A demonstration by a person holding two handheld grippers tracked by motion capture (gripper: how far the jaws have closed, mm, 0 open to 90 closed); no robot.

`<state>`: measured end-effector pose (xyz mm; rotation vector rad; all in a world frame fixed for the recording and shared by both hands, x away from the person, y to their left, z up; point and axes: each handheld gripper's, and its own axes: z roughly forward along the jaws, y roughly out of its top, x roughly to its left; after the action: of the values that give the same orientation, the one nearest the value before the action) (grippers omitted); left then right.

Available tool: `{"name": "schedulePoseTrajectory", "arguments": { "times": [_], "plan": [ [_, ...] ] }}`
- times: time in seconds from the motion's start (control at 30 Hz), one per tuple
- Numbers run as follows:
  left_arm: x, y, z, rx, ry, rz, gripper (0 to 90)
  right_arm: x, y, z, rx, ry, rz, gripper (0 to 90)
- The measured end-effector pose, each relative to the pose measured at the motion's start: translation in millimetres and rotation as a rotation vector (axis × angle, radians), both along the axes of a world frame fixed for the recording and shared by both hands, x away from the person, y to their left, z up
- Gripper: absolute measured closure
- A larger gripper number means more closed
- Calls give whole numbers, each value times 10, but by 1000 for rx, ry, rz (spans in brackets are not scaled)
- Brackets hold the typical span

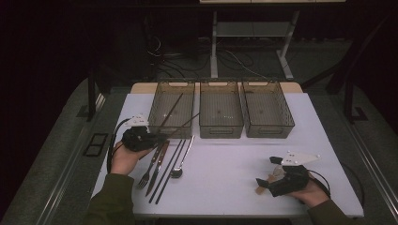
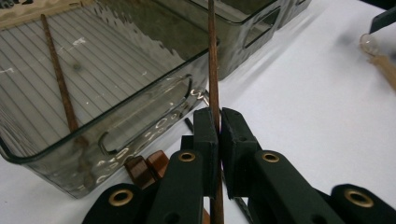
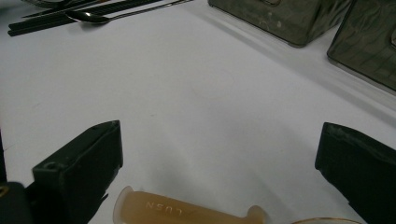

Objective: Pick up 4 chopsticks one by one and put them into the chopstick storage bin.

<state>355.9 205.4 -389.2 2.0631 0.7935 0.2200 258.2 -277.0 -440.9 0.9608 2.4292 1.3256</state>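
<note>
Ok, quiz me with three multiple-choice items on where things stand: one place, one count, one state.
1. Where does the loose brown chopstick lie?
A. in the left bin
B. in the middle bin
C. beside the spoon

2. How many bins stand on the table?
A. two
B. three
C. four

3. The left tongs are
A. wide open
B. shut on a brown chopstick
C. shut on a fork

Answers:
1 A, it rests slanted on that bin's floor.
2 B, three stand in a row at the far side.
3 B, the jaws pinch the stick between them.
</note>
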Motion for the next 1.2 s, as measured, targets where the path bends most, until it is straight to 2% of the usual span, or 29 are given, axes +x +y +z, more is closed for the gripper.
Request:
{"name": "schedulePoseTrajectory", "arguments": {
  "times": [0.17,0.37,0.6,1.2],
  "plan": [
    [62,-33,36,11,1,5,847,4,-3,-2,1,1,0,11],
    [158,-45,102,3,6,27,847,4,-5,-1,1,2,1,11],
    [272,-63,215,4,1,67,847,6,-7,-2,2,2,0,11],
    [691,-128,348,26,11,151,847,3,-8,1,7,3,-3,11]
  ]
}}
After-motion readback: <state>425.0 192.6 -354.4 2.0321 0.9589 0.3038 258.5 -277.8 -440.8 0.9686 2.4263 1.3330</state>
